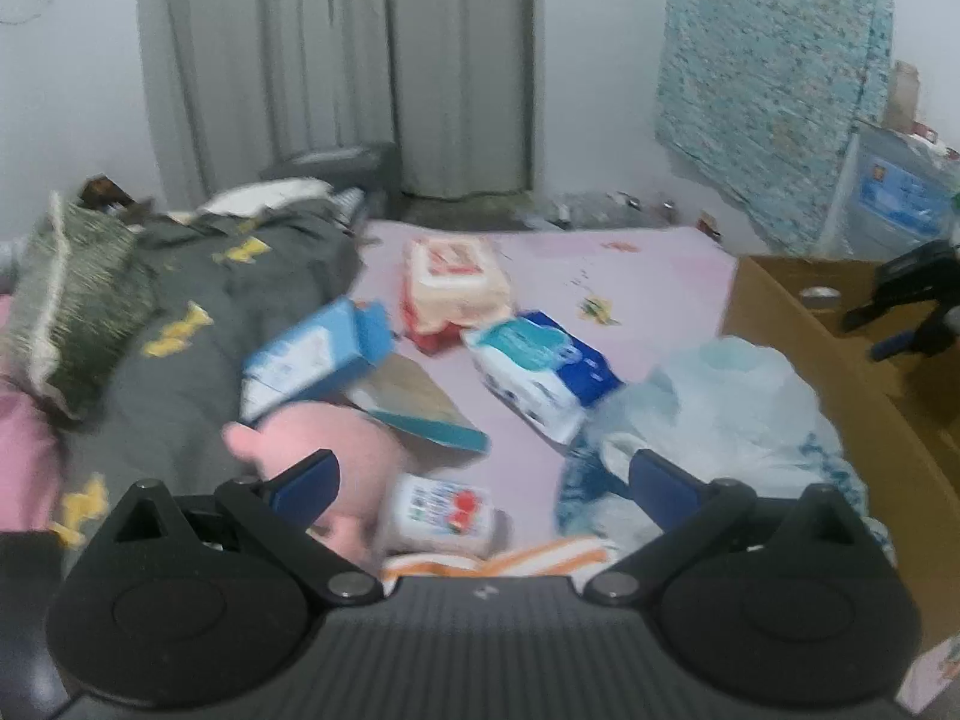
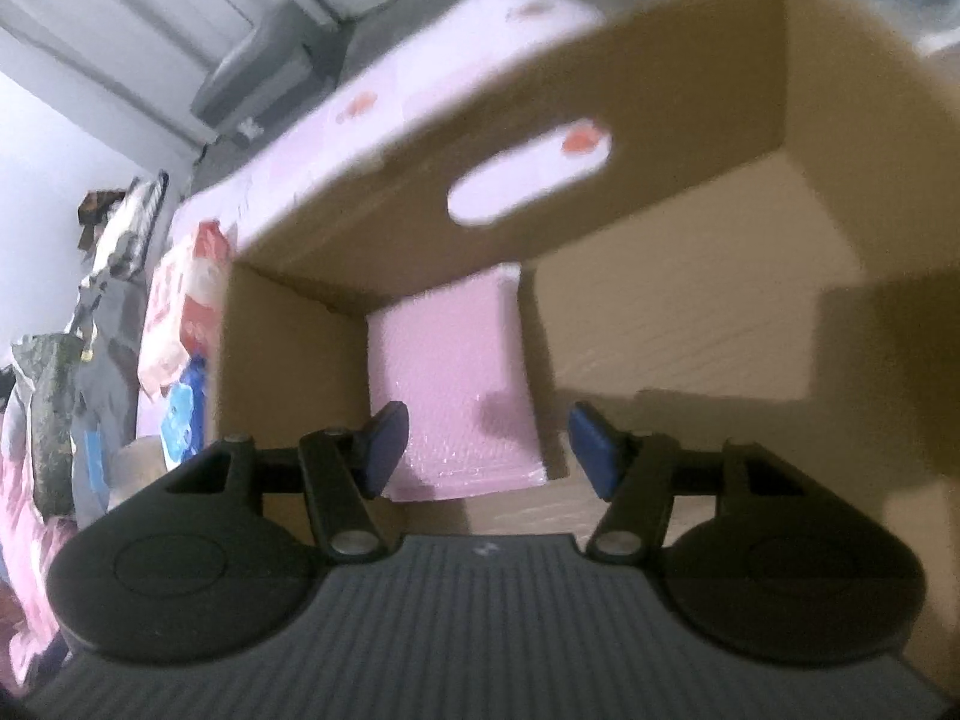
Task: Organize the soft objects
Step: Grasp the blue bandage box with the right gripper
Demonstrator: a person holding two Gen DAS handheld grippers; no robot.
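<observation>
My left gripper [image 1: 483, 480] hangs open above the pink bed sheet [image 1: 630, 276], its pads touching nothing. Below it lie a small white pack with red print [image 1: 441, 513], a pink plush toy [image 1: 336, 450] and an orange-striped cloth [image 1: 540, 561]. Farther off are a blue carton [image 1: 312, 360], a red-and-white wipes pack [image 1: 453, 282], a blue-and-white wipes pack [image 1: 540, 372] and a pale plastic bag [image 1: 720, 420]. My right gripper [image 2: 489, 450] is open inside the cardboard box [image 2: 690, 324]. A pink bubble-wrap pack [image 2: 450, 384] lies flat on the box floor, free of the pads.
A grey quilt with yellow patches [image 1: 198, 312] and a greenish cushion [image 1: 72, 300] cover the bed's left side. The cardboard box [image 1: 780, 312] stands at the bed's right edge, with the right gripper [image 1: 900, 300] in it. Grey curtains [image 1: 336, 60] hang behind.
</observation>
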